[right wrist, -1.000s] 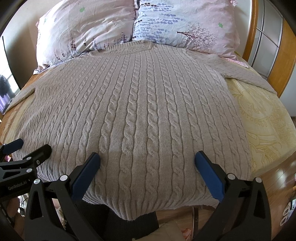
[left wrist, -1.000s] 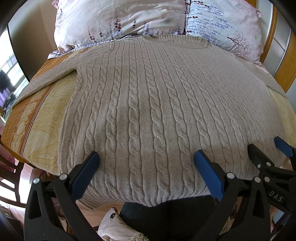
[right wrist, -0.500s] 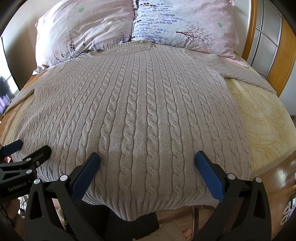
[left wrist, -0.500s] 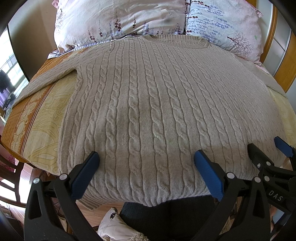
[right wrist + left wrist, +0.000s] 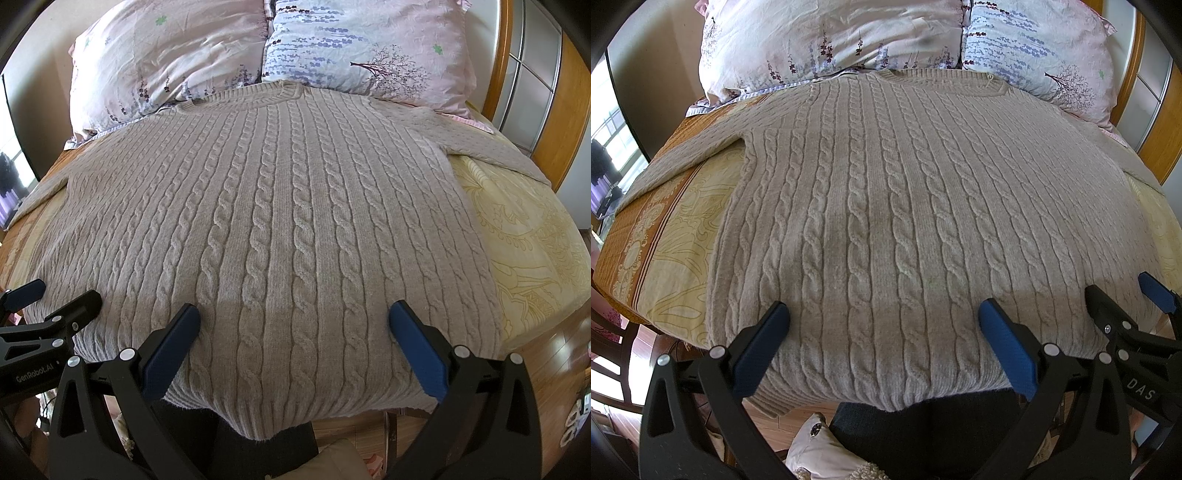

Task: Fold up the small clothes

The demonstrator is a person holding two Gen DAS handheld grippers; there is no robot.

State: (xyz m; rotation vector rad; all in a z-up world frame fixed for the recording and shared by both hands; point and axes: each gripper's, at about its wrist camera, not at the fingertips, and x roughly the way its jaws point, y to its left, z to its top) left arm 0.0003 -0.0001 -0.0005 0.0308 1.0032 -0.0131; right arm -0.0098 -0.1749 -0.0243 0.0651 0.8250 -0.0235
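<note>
A beige cable-knit sweater (image 5: 886,206) lies flat, front up, on the bed, collar toward the pillows; it also shows in the right wrist view (image 5: 288,221). Its hem hangs a little over the near bed edge. One sleeve (image 5: 683,162) stretches out to the left, the other (image 5: 491,147) to the right. My left gripper (image 5: 882,314) is open and empty, hovering over the hem's left part. My right gripper (image 5: 293,314) is open and empty over the hem's right part. Each gripper shows in the other's view, the right one (image 5: 1123,295) and the left one (image 5: 62,295).
Two floral pillows (image 5: 831,40) (image 5: 369,44) lie at the head of the bed. A yellow and orange patterned bedspread (image 5: 676,236) covers the mattress. A wooden headboard frame (image 5: 554,110) stands at the right. A wooden chair (image 5: 609,354) stands at the lower left, over a wood floor.
</note>
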